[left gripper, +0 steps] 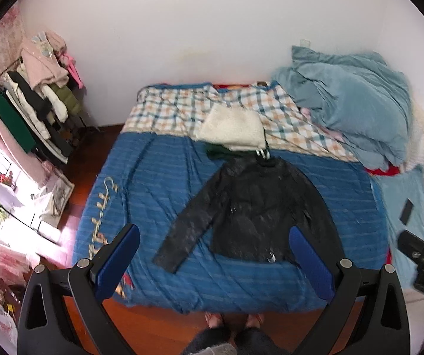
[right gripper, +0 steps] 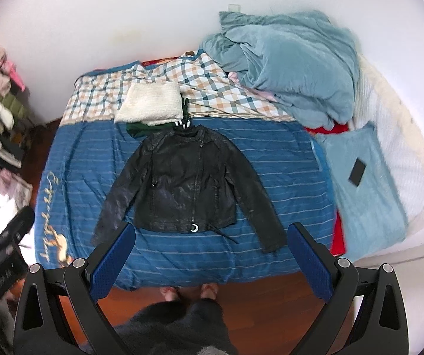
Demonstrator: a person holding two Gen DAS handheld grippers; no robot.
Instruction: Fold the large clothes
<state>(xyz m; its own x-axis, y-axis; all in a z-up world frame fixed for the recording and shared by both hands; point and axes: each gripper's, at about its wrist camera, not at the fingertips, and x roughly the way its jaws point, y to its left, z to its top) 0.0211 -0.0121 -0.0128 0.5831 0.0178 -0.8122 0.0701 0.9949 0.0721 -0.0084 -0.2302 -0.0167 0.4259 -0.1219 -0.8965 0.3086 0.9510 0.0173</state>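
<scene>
Blue striped bed (right gripper: 286, 183) carries black jacket (right gripper: 182, 183), white folded fleece (right gripper: 149, 106), teal duvet (right gripper: 295, 68).

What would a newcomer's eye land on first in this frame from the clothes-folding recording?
The black leather jacket, spread flat with sleeves out in the middle of the blue striped bedspread, draws the eye first. Just beyond its collar sits a folded white fleecy garment, and a rumpled pale blue duvet is heaped at the far right. Both the left gripper and right gripper hover open above the near edge, holding nothing.
</scene>
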